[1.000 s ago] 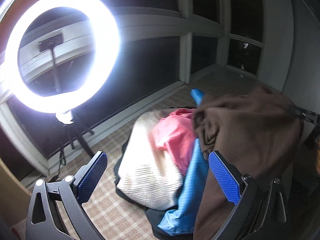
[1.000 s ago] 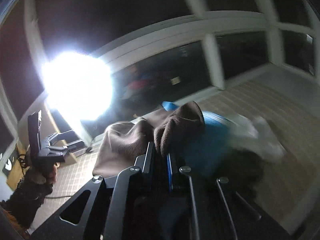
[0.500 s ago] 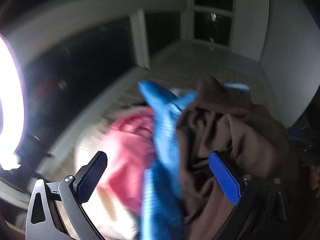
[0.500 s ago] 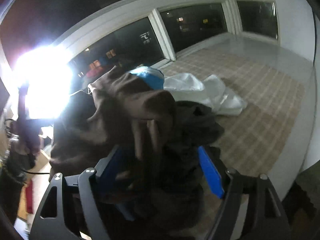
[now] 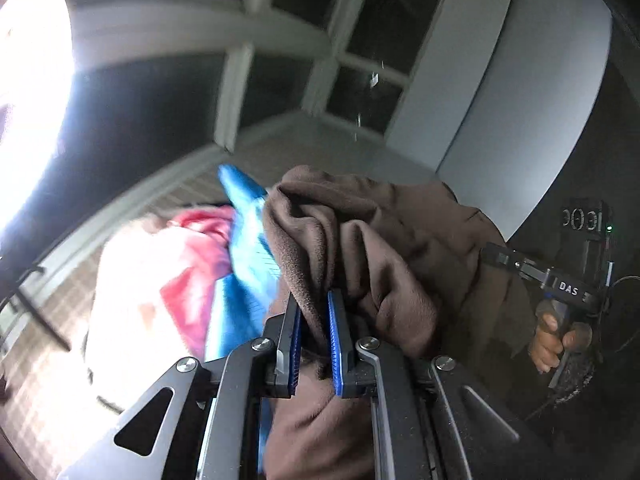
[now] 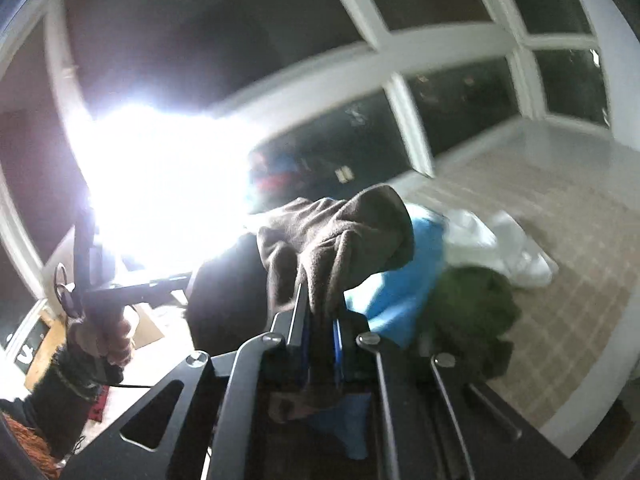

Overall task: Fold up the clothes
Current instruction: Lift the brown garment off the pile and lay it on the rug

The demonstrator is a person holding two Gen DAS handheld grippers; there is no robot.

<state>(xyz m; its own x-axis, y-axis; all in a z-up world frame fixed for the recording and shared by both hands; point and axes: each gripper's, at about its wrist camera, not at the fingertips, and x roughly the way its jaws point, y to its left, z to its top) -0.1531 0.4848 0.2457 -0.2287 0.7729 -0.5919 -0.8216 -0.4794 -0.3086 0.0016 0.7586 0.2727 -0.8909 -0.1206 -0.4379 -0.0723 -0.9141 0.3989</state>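
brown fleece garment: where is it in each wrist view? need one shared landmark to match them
Left wrist view: the brown fleece garment fills centre to lower right, a fold pinched in the left gripper.
Right wrist view: brown fleece garment at centre, bunched above the right gripper, which is shut on it.
Shared landmark: the blue garment, just left of the brown in the left view, just right of it in the right view.

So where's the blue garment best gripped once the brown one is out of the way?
Take the blue garment by its free upper corner, coming from above: that tip pokes clear beside the brown garment, while its lower part lies wedged among the other clothes.
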